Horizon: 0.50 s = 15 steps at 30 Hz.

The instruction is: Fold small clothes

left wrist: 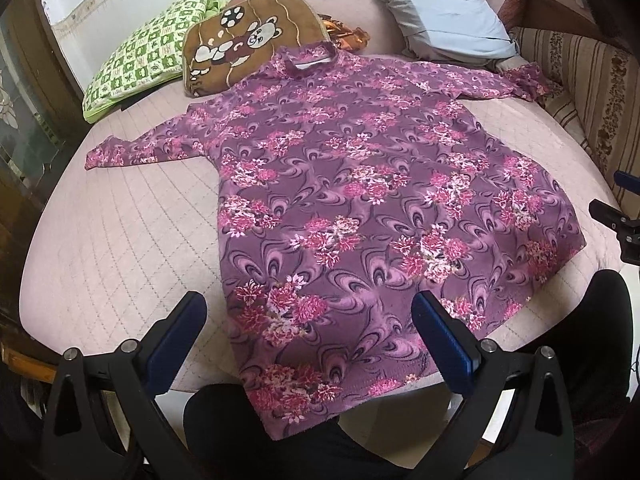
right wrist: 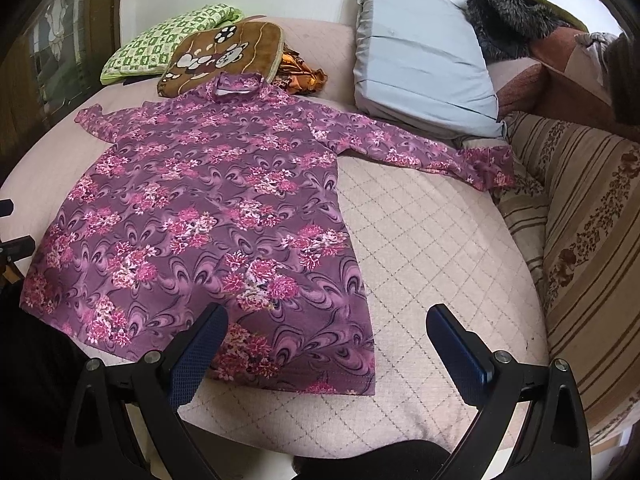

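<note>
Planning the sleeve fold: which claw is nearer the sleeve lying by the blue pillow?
Right. The right claw is on that sleeve's side; the left claw is across the shirt.

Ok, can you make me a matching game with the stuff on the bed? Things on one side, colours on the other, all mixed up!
Things:
1. shirt
2. big pillow
3. teddy bear cushion
4. checked cushion

Colours:
A. green and white
B. light blue
C. purple with pink flowers
D. brown

Pairs: 1-C, 2-B, 3-D, 4-A
</note>
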Available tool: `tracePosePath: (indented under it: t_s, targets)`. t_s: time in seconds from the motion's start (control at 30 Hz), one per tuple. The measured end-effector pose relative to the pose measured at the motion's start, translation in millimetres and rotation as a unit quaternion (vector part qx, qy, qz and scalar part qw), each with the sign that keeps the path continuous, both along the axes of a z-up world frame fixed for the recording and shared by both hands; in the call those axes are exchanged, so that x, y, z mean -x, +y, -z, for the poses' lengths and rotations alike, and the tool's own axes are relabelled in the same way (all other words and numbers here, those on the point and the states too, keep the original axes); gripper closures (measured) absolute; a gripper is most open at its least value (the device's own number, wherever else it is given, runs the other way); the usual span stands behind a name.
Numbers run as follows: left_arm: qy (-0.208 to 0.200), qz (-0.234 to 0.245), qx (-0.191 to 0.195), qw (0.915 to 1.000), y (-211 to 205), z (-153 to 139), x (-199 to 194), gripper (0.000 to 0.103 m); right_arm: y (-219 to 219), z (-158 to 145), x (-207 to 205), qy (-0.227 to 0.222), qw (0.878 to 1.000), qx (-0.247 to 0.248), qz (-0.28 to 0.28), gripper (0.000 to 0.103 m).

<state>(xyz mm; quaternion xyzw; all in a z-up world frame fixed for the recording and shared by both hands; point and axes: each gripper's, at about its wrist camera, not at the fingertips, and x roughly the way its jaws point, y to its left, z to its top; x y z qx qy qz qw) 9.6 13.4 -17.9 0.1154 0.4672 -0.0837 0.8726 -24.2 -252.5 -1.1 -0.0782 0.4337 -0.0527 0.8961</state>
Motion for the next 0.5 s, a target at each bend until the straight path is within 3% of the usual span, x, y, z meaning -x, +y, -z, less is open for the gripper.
tracePosePath:
  t_s: [0.43,0.5]
  targets:
    - [0.023,-0.008,0.003,0.9997,-1,9,-20,0.0,-10,8,-13,0.011,1.0,-0.017,0.007,0.003]
    - [0.034,-0.01,0.02,0.9992,3,9,-25,0.0,-12,9,-15,0.012,1.0,-0.019,0.009,0.003]
